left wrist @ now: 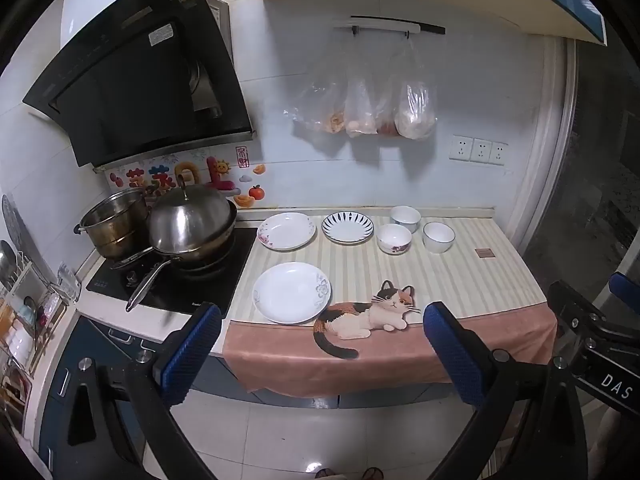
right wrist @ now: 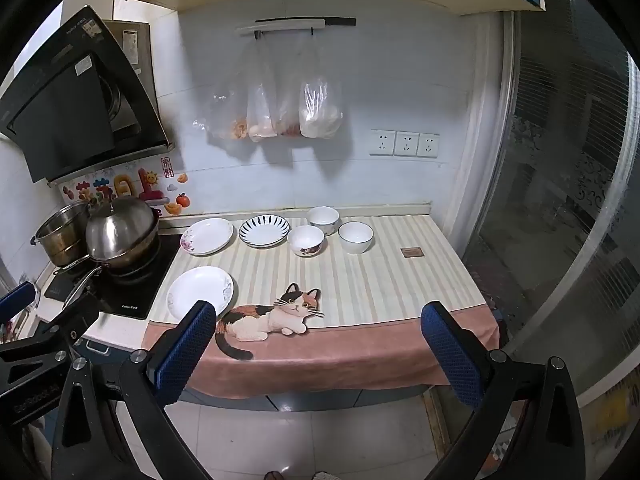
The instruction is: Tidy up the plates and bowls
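Nothing is organized yet. Left claw [left wrist: 322,344] and right claw [right wrist: 318,344] both hang released and empty, short of the tabletop [left wrist: 460,280]. Ahead of them three plates lie separate: near plate [left wrist: 292,292], floral plate [left wrist: 286,230], striped plate [left wrist: 347,227]. Beyond, toward the right claw's side, three bowls [left wrist: 394,238] stand unstacked. All stacking remains.

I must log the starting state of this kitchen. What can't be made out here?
- Wok: contents hidden by its domed lid, both views.
- Hanging bags: contents blurred behind plastic.
- Rear bowl: lower part hidden by the flowered bowl.
- Left shelf: cut off by the edge.
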